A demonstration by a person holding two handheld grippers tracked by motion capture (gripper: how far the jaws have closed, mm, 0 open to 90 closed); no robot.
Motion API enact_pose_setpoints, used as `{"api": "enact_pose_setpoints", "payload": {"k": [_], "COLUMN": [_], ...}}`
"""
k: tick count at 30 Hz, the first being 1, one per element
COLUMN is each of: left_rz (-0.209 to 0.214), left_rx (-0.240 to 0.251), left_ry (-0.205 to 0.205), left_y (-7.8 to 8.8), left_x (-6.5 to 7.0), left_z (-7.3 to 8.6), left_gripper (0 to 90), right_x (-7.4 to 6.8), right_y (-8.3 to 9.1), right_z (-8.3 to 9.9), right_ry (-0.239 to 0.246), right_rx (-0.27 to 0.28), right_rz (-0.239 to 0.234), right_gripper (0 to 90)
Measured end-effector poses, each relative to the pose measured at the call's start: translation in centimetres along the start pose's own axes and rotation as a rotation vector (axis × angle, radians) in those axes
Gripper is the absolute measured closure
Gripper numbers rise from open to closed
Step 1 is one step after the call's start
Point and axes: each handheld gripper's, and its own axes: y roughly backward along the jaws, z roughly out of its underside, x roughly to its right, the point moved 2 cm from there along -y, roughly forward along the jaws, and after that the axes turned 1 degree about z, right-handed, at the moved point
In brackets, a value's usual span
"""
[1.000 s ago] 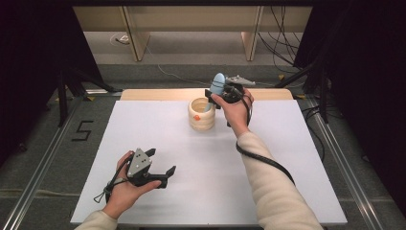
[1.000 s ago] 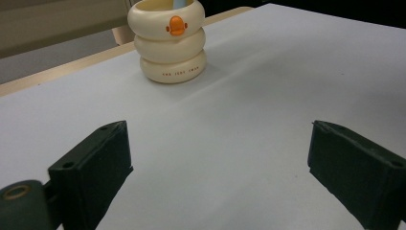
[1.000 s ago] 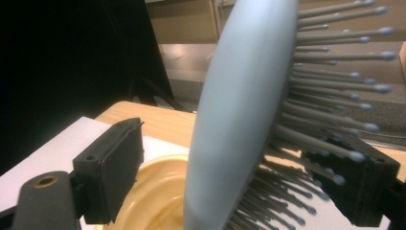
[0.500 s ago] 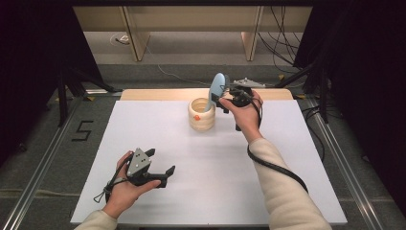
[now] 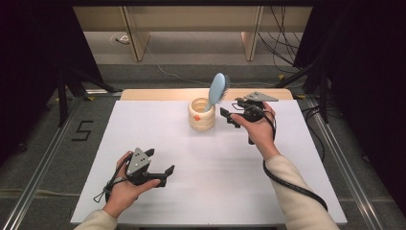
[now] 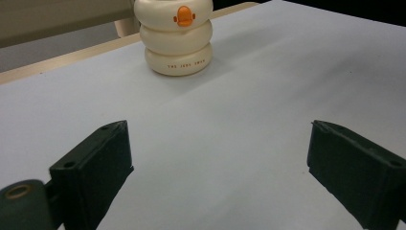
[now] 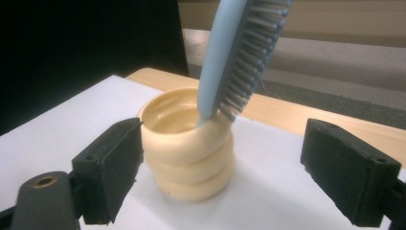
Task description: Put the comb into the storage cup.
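Note:
A cream ringed cup (image 5: 201, 116) stands at the back middle of the white table. A light blue hairbrush (image 5: 218, 89) stands in it handle-down, its head leaning right over the rim. My right gripper (image 5: 230, 118) is just right of the cup and apart from it, jaws open and facing it with nothing between them. In the right gripper view the cup (image 7: 191, 158) and the brush (image 7: 239, 57) sit close ahead of the open right gripper (image 7: 225, 143). My left gripper (image 5: 160, 162) rests open near the front left. In the left gripper view the cup (image 6: 178, 43) lies far beyond the open left gripper (image 6: 220, 163).
The white table top (image 5: 206, 182) lies bare between the two hands. A wooden strip (image 5: 158, 94) runs along its back edge. Beyond it are shelf legs and cables on the floor. Dark curtains stand at both sides.
My right hand has drawn back to the right, away from the cup and brush. The brush stays leaning in the cup. The left hand has not moved.

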Motion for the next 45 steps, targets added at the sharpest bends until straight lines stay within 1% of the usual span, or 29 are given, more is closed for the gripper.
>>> {"api": "enact_pose_setpoints", "payload": {"k": [12,16,20,25,35,40,45], "left_rz": [-0.011,-0.012,-0.013,-0.015,-0.019,-0.018,-0.018], "left_rx": [0.001,0.0,-0.002,0.0,0.0,0.0,0.001], "left_ry": [0.002,0.001,-0.001,-0.001,0.002,0.001,0.001], "left_y": [0.0,0.0,0.0,0.0,0.1,0.1,0.2], "left_x": [-0.1,-0.1,-0.1,-0.1,-0.2,-0.2,-0.2], "left_z": [0.1,0.0,0.0,0.0,0.1,0.1,0.1], "left_gripper": [7.6,7.6,7.5,7.6,7.6,7.5,7.5], "right_x": [-0.5,-0.8,-1.0,-1.3,-2.1,-2.6,-3.0], "right_y": [3.3,4.4,5.4,6.5,8.4,9.5,10.5], "right_z": [2.8,3.8,4.6,5.8,7.3,8.2,8.9], "right_ry": [0.051,0.062,0.081,0.096,0.125,0.152,0.165], "right_rx": [-0.019,-0.016,-0.02,-0.039,-0.056,-0.067,-0.064], "right_rz": [-0.032,-0.054,-0.066,-0.076,-0.101,-0.113,-0.124], "right_gripper": [15.5,15.5,15.5,15.5,15.5,15.6,15.6]}}
